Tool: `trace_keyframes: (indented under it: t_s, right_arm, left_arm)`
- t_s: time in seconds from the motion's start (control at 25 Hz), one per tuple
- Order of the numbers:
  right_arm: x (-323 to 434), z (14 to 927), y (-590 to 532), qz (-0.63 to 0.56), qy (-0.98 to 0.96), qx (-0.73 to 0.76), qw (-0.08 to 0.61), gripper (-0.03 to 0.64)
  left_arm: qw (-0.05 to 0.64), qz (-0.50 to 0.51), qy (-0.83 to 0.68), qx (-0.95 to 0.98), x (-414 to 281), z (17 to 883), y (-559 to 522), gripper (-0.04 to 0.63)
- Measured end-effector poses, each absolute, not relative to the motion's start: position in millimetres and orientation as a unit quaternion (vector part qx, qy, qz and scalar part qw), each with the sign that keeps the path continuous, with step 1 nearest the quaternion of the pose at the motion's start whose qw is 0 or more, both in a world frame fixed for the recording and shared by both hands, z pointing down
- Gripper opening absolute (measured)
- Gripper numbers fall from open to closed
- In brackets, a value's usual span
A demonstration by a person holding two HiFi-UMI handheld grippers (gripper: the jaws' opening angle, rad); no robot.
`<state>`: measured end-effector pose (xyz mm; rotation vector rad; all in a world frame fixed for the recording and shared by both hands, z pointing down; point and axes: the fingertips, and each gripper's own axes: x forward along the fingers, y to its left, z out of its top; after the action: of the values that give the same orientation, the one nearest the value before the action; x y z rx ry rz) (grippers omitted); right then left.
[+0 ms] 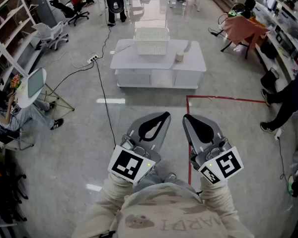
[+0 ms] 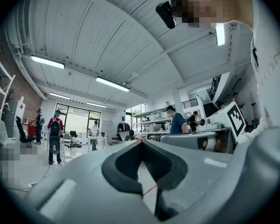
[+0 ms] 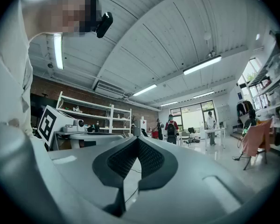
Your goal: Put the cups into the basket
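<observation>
Bright ceiling strip lights (image 2: 47,62) glare off the glossy floor (image 1: 64,133); gripper views distort at edges.

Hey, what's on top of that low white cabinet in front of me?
On the cabinet stand a white basket near the back edge and a small pale cup to its right. The basket's walls cover its inside, so any contents cannot be seen.

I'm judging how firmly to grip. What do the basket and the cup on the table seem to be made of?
Basket: probably white plastic, matte; its walls show a fine grid of holes. Cup: pale cream, dull finish; paper or plastic, too small to tell.
</observation>
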<state>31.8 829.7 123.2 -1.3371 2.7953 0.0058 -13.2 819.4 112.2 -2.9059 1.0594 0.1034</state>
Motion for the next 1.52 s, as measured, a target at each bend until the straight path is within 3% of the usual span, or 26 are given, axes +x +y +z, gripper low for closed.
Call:
trace_keyframes:
  t_s: [0.88, 1.52]
  right_arm:
    - [11.7, 142.2, 780.0, -0.014, 0.897, -0.441, 0.011, 0.023]
    - [126.2, 156.8, 615.6, -0.036, 0.885, -0.463, 0.028, 0.026]
  left_arm:
    - [0.011, 0.026, 0.321, -0.947, -40.4, 125.8, 763.4, 0.000]
    - [0.000, 0.020, 0.346, -0.938, 38.2, 137.5, 595.7, 0.001]
